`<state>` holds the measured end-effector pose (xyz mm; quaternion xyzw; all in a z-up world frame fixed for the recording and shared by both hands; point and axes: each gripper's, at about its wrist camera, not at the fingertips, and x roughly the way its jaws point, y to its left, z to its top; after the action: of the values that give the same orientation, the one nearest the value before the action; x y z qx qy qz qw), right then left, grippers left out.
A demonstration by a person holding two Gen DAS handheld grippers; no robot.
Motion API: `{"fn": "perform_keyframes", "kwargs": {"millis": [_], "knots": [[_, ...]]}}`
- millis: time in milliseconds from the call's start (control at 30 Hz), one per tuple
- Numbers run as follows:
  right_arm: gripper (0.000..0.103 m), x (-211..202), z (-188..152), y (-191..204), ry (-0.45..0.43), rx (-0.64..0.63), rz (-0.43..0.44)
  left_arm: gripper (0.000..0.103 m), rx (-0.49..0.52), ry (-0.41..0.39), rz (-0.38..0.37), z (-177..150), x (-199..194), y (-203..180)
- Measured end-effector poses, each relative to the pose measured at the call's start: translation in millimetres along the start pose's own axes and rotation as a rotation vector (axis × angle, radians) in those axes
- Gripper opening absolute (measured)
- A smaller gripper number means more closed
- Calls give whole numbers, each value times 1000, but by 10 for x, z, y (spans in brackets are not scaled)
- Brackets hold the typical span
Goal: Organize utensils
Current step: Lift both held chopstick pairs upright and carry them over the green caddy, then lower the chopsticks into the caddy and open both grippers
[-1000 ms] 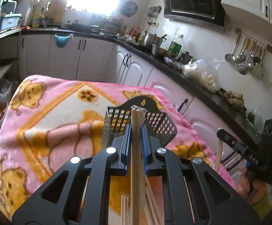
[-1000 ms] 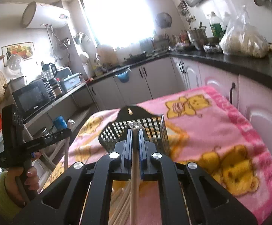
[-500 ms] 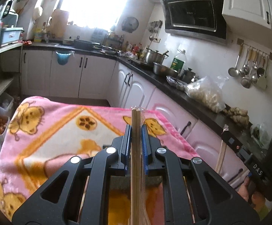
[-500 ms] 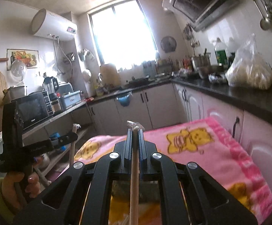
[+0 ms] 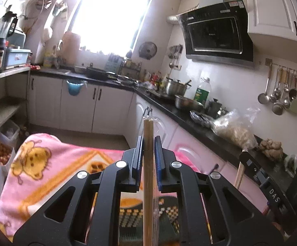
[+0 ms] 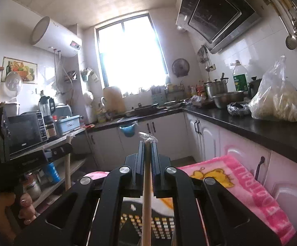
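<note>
Both tools have tipped upward since a second ago: the black mesh basket, then ahead of the tips, now shows only beneath them. The left tool is clamped on a wrapped pair of chopsticks; the right tool is clamped on a single wrapped chopstick. Below lies the basket, on a pink blanket. Each stick looks lifted and near upright, probably ready to drop into the basket.
</note>
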<state>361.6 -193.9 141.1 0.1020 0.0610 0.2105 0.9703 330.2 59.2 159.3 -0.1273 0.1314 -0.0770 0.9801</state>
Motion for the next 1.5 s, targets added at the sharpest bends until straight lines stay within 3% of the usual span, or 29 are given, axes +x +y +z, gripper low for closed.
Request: {"fn": "perform_keyframes", "kwargs": {"millis": [267,467,867,1167,1400,1500], "knots": [[6,231,19,-107,-49,10,-40,5,25,-53,40,-33,191,38],[6,405,-113,-108,-67,-31,-73,5,31,-38,49,-202,388,95],[6,514,-548,-82,-7,-59,-85,5,48,21,51,-587,556,214],[8,440,-683,-189,52,-7,-96,6,62,58,36,-679,499,206],[16,277,-709,-234,81,16,-84,7,76,86,42,-731,439,201],[27,184,-701,-242,87,21,-75,10,78,99,41,-752,409,200]]}}
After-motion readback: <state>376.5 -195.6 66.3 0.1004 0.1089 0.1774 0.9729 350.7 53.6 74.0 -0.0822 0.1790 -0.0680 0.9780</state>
